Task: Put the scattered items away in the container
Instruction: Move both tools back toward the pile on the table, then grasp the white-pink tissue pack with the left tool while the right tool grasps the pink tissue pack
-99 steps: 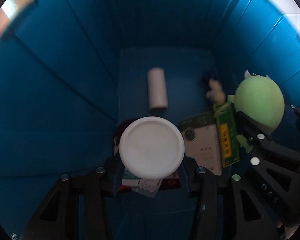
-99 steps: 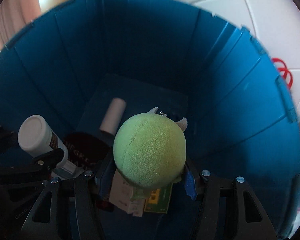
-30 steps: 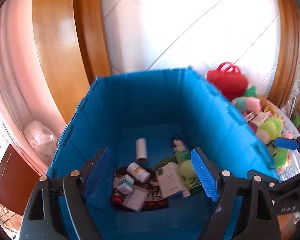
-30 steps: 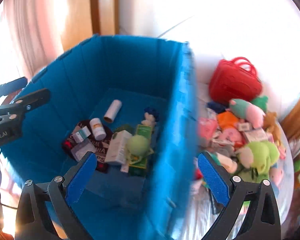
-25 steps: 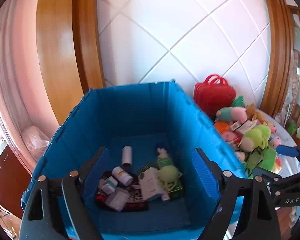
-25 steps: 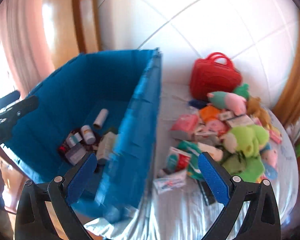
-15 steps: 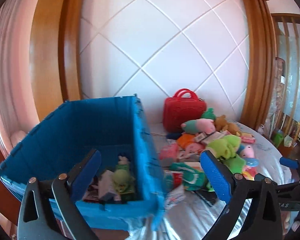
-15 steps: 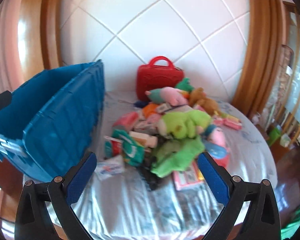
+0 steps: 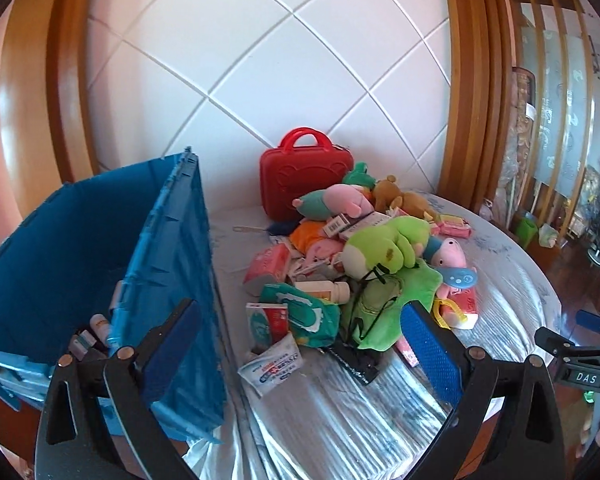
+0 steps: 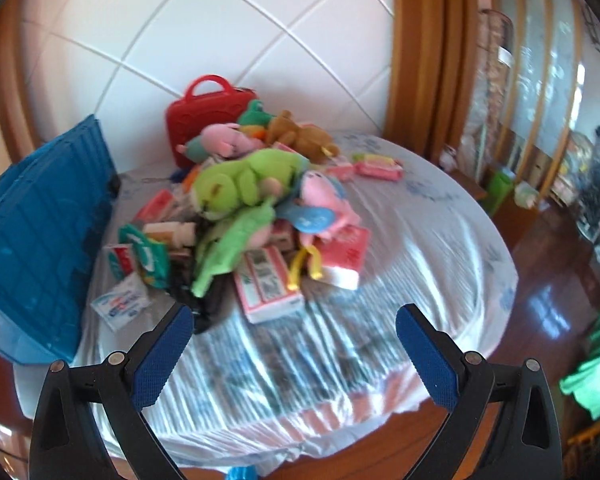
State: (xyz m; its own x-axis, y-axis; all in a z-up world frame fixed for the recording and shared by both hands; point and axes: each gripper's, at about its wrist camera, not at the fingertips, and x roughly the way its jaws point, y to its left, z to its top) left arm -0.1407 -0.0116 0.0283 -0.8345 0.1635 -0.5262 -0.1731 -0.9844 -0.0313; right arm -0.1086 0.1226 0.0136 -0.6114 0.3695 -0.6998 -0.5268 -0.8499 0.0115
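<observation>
Both claws gape empty: left claw [image 9: 300,344] faces the toy pile [image 9: 363,264] at twelve o'clock; right claw [image 10: 288,344] finds it at eleven.

A white padded wall panel [image 9: 228,52] crossed by diagonal seams stands behind the round worktop [image 9: 511,276], which is draped in a pale, glossy cloth. Curved glossy wooden frames [image 9: 457,80] flank the panel. Dark polished wooden floor [image 10: 547,280] reflects daylight at right.
</observation>
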